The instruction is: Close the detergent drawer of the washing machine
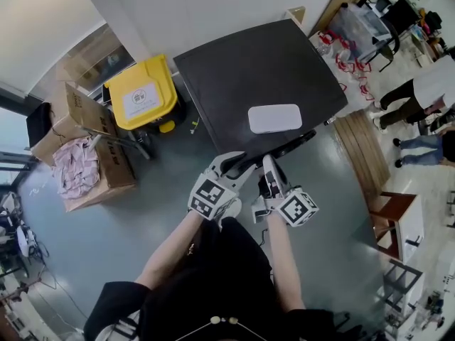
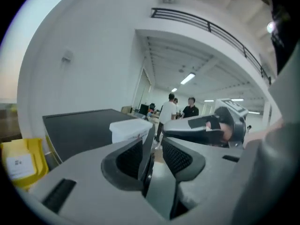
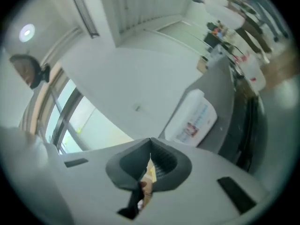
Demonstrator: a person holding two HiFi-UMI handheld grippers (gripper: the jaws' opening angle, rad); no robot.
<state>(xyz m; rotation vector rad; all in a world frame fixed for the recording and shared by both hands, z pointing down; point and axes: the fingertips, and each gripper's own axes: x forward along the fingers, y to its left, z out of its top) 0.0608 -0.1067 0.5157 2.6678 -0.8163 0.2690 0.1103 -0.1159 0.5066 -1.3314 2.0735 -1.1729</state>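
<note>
The washing machine's dark top (image 1: 263, 77) lies just ahead of me, with a white box (image 1: 274, 118) resting near its front edge. Along that front edge runs a dark protruding strip (image 1: 295, 142); whether it is the detergent drawer I cannot tell. Both grippers hover side by side in front of the machine, touching nothing. My left gripper (image 1: 238, 163) has its jaws a little apart with nothing between them (image 2: 153, 136). My right gripper (image 1: 269, 165) is shut, tips meeting on nothing (image 3: 150, 143). The white box (image 3: 192, 118) and the machine top (image 2: 84, 128) show past the jaws.
A yellow bin (image 1: 142, 94) stands left of the machine, with cardboard boxes (image 1: 78, 141) further left. People (image 1: 419, 98) stand at the right near a cluttered table (image 1: 362, 27). A wooden stool (image 1: 398, 222) sits at the right on the grey floor.
</note>
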